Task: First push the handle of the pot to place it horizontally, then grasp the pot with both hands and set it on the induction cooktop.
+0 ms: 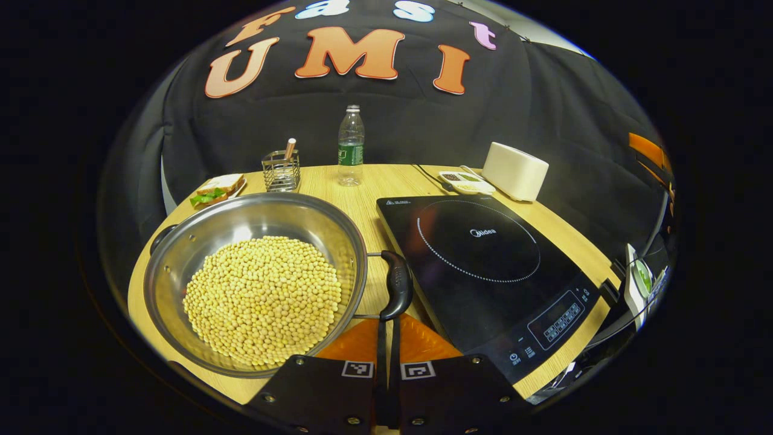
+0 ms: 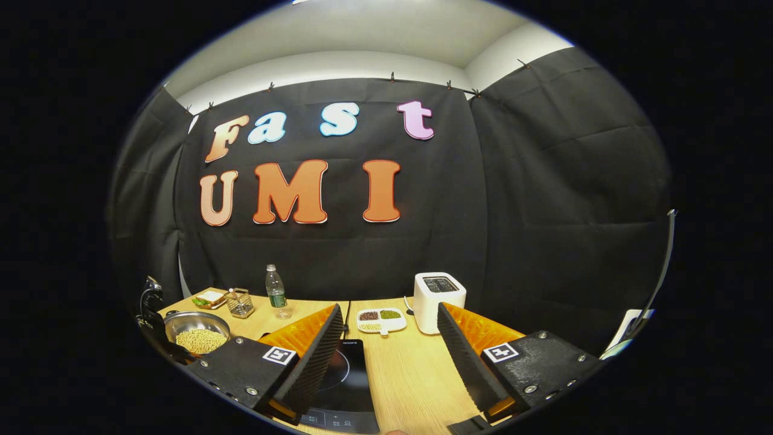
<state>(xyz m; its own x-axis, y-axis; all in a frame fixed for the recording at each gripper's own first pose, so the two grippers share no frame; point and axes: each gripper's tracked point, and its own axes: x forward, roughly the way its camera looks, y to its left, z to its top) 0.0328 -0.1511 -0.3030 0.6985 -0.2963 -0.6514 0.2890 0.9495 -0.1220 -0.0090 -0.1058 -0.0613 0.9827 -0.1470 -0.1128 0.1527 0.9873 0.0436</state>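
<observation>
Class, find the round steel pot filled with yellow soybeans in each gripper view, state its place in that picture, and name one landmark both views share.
Left gripper view: the round steel pot of yellow soybeans sits large at lower left, just left of the black induction cooktop.
Right gripper view: the pot appears small at far lower left, on the wooden table.
Shared landmark: the clear plastic water bottle standing at the table's back edge.

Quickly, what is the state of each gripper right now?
Left gripper: closed, holding nothing, its tips just before the pot handle.
Right gripper: open, empty, above the table.
</observation>
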